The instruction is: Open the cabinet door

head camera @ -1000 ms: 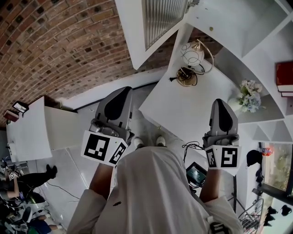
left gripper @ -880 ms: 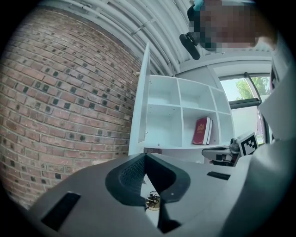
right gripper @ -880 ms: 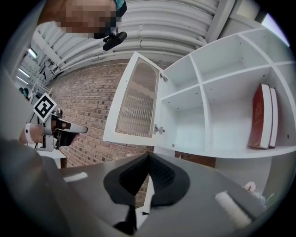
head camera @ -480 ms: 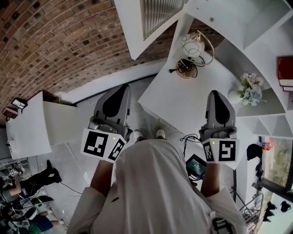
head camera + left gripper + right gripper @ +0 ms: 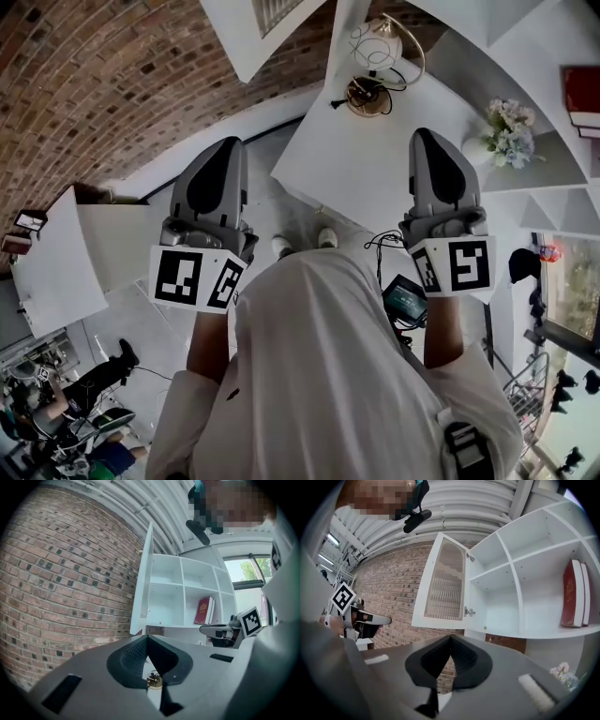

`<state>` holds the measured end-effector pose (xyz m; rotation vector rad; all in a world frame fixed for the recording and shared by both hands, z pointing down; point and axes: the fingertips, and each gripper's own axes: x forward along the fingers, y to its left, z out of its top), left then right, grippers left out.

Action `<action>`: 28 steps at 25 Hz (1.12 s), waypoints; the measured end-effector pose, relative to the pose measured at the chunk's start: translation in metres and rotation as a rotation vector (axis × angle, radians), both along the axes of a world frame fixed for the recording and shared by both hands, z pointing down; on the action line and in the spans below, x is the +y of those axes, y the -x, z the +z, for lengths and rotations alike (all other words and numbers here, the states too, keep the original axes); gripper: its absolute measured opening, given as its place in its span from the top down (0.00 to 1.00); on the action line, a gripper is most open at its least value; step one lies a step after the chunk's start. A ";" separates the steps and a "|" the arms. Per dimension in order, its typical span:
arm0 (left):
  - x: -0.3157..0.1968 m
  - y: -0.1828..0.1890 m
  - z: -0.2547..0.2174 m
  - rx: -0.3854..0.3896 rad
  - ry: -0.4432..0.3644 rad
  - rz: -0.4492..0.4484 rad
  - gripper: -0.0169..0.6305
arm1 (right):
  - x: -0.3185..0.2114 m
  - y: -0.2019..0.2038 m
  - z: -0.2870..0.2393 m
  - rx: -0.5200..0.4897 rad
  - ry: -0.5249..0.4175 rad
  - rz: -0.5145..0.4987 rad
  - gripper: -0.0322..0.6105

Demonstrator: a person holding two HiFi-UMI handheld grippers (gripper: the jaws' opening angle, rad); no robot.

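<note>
We hold left gripper [image 5: 147, 638] and right gripper [image 5: 450, 638] level, both with jaws pressed together on nothing, cabinet door [image 5: 444, 581] swung wide, lamp [image 5: 372, 58] at the counter's [image 5: 370, 178] far corner

We see cabinet door [image 5: 442, 581] swung wide open, upright, standing out from left side of white wall cabinet [image 5: 520, 588]. We note white frame around ribbed glass panel. Right edge is hinged in right gripper view: two metal hinges [image 5: 469, 612], upper and lower, join it to cabinet's left wall. In left gripper view we catch it nearly edge-on, left of open compartments. In head view it's far, cropped by top edge.
</note>
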<state>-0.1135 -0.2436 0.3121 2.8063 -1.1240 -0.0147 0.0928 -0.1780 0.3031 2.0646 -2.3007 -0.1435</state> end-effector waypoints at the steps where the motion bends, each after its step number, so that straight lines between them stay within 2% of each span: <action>1: -0.001 -0.001 -0.001 0.003 -0.001 0.001 0.96 | 0.000 0.000 0.000 0.003 0.002 -0.001 0.95; 28: -0.008 -0.025 0.000 -0.004 0.002 0.056 0.96 | -0.009 -0.004 -0.004 -0.011 -0.015 0.023 0.95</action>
